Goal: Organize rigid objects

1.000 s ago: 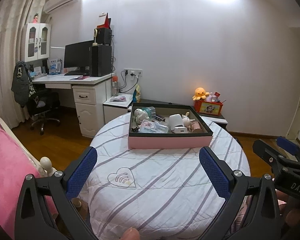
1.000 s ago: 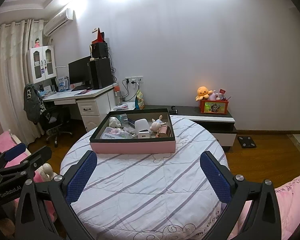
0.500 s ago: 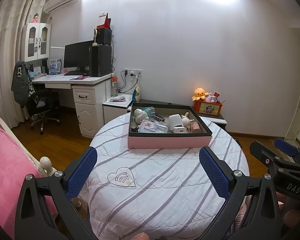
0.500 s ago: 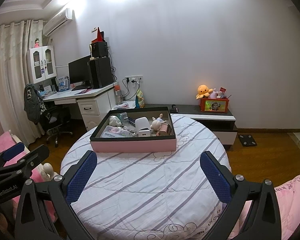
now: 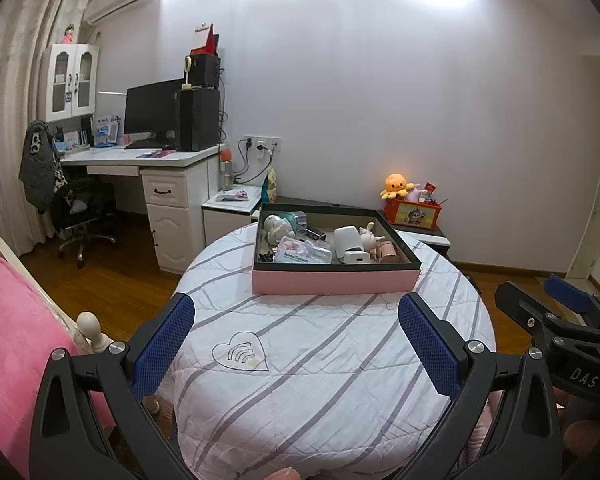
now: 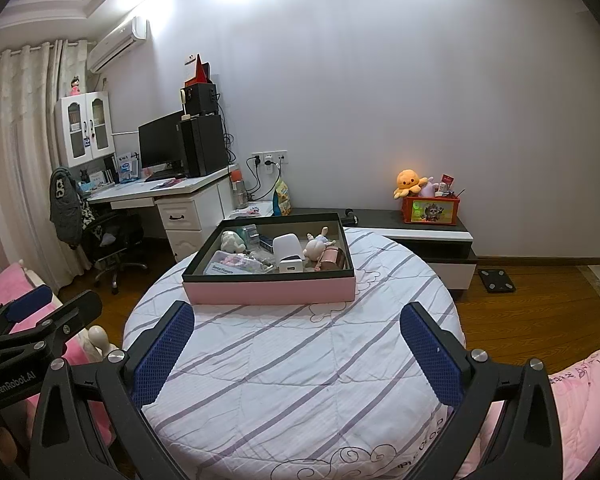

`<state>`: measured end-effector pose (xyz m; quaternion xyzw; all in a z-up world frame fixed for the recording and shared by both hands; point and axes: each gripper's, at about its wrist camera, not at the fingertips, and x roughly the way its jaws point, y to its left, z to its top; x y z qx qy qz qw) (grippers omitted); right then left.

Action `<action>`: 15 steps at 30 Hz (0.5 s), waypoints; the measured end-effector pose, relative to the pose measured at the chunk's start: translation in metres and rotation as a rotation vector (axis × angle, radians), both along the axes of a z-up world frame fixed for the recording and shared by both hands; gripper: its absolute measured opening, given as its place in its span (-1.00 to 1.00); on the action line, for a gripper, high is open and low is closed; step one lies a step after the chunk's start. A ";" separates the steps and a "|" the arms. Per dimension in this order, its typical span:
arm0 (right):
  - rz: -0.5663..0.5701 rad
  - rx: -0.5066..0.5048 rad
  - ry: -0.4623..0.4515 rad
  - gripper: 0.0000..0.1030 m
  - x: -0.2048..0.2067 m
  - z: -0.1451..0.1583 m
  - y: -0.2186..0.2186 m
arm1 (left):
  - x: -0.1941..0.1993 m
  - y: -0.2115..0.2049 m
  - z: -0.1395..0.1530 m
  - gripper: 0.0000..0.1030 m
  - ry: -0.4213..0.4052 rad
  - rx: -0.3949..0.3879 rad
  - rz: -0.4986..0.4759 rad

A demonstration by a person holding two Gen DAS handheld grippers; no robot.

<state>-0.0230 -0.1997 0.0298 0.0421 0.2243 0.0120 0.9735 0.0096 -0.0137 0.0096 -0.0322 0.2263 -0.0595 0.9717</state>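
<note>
1. Left tongs (image 5: 296,344): spread wide, holding nothing, touching nothing, hovering over the near edge of the round worktop (image 5: 324,380).
2. Right tongs (image 6: 296,344): likewise spread wide and empty, poised above the same near edge.
3. Pink box (image 6: 270,290) with small rigid items: resting toward the far edge of the worktop, well apart from both tongs.
4. Likely trouble: crowded contents, white charger (image 6: 288,254) just beside the bunny figure (image 6: 316,246), so easy to nudge or pinch two at once.
5. Also possible: snagging the quilted cover and dragging the box.
</note>
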 end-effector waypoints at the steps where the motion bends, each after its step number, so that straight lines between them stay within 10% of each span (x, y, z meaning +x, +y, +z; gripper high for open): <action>1: 0.000 0.000 0.002 1.00 -0.001 0.000 0.001 | 0.000 0.000 0.000 1.00 0.002 -0.001 -0.004; 15: 0.001 0.003 0.003 1.00 -0.001 0.002 0.002 | 0.001 0.001 0.001 1.00 0.001 0.019 -0.013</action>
